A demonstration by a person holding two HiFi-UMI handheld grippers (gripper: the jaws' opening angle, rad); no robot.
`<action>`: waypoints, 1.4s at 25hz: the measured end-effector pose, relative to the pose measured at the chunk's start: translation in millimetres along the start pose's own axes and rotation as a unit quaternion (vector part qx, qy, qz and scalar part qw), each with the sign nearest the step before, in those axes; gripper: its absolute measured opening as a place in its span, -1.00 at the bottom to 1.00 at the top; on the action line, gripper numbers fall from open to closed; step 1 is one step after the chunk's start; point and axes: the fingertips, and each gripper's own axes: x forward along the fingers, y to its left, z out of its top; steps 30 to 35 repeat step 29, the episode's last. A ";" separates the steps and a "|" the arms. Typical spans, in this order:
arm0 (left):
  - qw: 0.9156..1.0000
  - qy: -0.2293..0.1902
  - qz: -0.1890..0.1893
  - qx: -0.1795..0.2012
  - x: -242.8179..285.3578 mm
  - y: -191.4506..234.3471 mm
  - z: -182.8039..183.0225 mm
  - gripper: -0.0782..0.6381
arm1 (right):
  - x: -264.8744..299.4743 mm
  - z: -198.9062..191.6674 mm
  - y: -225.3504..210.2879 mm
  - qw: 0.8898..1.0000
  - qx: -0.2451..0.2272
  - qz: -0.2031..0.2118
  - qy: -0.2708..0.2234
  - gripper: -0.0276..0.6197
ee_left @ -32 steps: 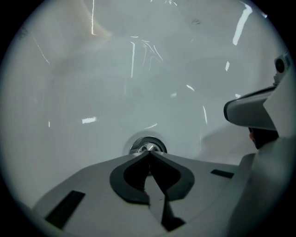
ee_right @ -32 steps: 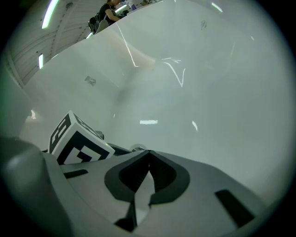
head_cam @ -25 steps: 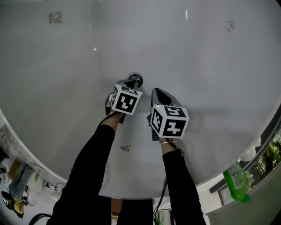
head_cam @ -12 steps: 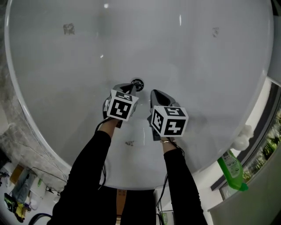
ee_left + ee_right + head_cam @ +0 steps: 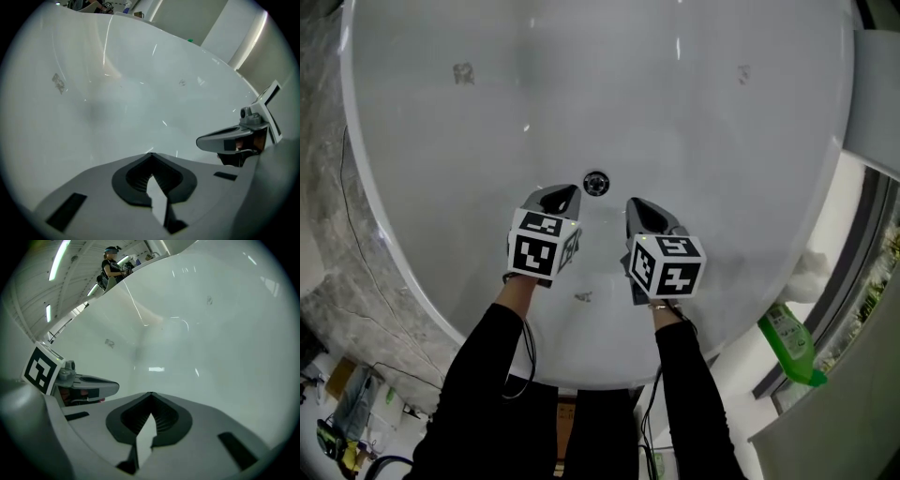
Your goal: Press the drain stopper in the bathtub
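Observation:
The round chrome drain stopper [image 5: 596,183] sits in the floor of the white bathtub [image 5: 694,122], uncovered in the head view. My left gripper [image 5: 563,193] hovers just below and left of it, jaws shut and empty, its tip a short way off the stopper. My right gripper [image 5: 635,204] hangs below and right of the stopper, also shut with nothing held. In the left gripper view the closed left gripper [image 5: 150,155] faces bare tub wall, with the right gripper [image 5: 232,139] alongside. The right gripper view shows the closed right gripper [image 5: 151,394] and the left gripper [image 5: 82,384]; the stopper is hidden in both.
A green bottle [image 5: 789,345] and a white object [image 5: 811,270] rest on the ledge at the right. Grey marble surround [image 5: 328,234] with a thin cable borders the tub's left. Small marks [image 5: 582,297] dot the tub floor. A person [image 5: 111,266] stands far off.
My left gripper has drawn back from the drain stopper toward me, leaving the stopper uncovered. The head view has pulled back, showing more of the tub. The right gripper has hardly moved.

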 end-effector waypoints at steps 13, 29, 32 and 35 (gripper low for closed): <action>1.000 -0.009 0.010 0.005 -54.9 -7.4 10.6 -0.77 | -38.7 5.4 18.9 1.000 0.007 -0.006 -0.017 -0.91; 1.000 -0.021 0.000 0.009 -98.1 -12.8 24.0 -0.77 | -72.0 9.3 43.7 0.999 0.017 -0.006 -0.038 -0.91; 1.000 -0.021 0.000 0.009 -98.1 -12.8 24.0 -0.77 | -72.0 9.3 43.7 0.999 0.017 -0.006 -0.038 -0.91; 1.000 -0.021 0.000 0.009 -98.1 -12.8 24.0 -0.77 | -72.0 9.3 43.7 0.999 0.017 -0.006 -0.038 -0.91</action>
